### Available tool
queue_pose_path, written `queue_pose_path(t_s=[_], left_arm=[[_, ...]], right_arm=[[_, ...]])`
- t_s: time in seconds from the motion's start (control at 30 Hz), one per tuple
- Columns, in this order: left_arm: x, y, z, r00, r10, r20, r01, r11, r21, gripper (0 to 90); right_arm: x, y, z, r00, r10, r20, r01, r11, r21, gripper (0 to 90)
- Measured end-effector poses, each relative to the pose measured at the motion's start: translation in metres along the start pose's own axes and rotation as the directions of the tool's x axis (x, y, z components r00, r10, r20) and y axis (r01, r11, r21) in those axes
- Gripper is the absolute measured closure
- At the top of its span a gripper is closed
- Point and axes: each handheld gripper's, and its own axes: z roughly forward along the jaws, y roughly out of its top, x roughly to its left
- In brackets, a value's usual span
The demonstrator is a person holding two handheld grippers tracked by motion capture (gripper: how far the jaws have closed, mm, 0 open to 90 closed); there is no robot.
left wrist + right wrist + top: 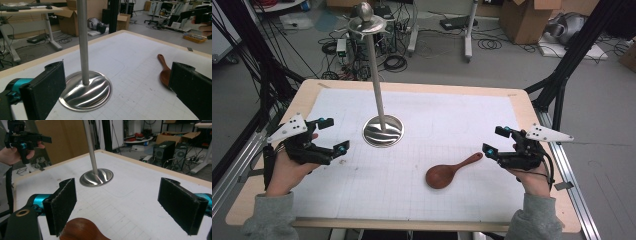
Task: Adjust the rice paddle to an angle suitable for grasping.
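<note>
A dark wooden spoon (451, 172) lies on the white gridded mat, bowl toward me and handle pointing to the far right. My right gripper (492, 139) hovers just right of the handle tip, open and holding nothing. In the right gripper view the spoon's bowl (82, 230) shows low beside the left jaw of the right gripper (120, 205). A steel stand with a round base (383, 131) and a tall pole rises from the mat's middle. My left gripper (335, 134) is open, left of that base. The base (95, 95) sits between the jaws of the left gripper (117, 90), farther off.
The stand carries a small dish and ball at its top (366, 22). The wooden table edge (412, 225) runs along the front. Cables, cardboard boxes and black frame legs (562, 75) stand on the floor beyond the table.
</note>
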Motion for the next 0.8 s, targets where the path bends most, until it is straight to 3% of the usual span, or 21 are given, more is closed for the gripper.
queue_pose_path(t_s=[0.17, 0.2, 0.3, 0.33, 0.57, 0.67, 0.8], left_arm=[[0.0, 0.0, -0.001, 1.0, -0.003, -0.001, 0.003, 1.0, 0.003, 1.7], [0.0, -0.001, -0.001, 1.0, -0.006, -0.002, 0.006, 1.0, 0.001, 1.7], [0.0, -0.001, -0.001, 1.0, -0.006, -0.006, 0.006, 0.9999, 0.008, 1.7], [0.0, -0.002, 0.0, 0.9999, -0.004, -0.01, 0.004, 0.9999, 0.014, 1.7], [0.0, -0.003, 0.0, 0.9988, 0.004, -0.049, -0.004, 1.0, 0.007, 1.7], [0.0, -0.002, -0.003, 0.9985, -0.004, -0.054, 0.003, 0.9999, -0.015, 1.7], [0.001, -0.004, -0.006, 0.998, -0.006, -0.063, 0.006, 1.0, -0.006, 1.7]], right_arm=[[0.001, -0.002, 0.006, 0.9999, -0.001, -0.014, 0.002, 0.9996, 0.028, 19.7], [0.002, -0.003, 0.011, 0.9991, 0.003, -0.043, -0.001, 0.9989, 0.046, 24.2], [0.002, -0.003, 0.014, 0.9985, -0.001, -0.055, 0.005, 0.9981, 0.061, 30.4], [0.004, -0.004, 0.017, 0.9982, -0.011, -0.059, 0.014, 0.9978, 0.065, 39.7], [0.016, -0.003, 0.029, 0.9951, -0.055, -0.082, 0.061, 0.995, 0.079, 68.8], [0.019, -0.002, 0.034, 0.9926, -0.062, -0.104, 0.072, 0.9932, 0.091, 77.4], [0.017, -0.005, 0.04, 0.9931, -0.05, -0.106, 0.061, 0.9927, 0.104, 83.0]])
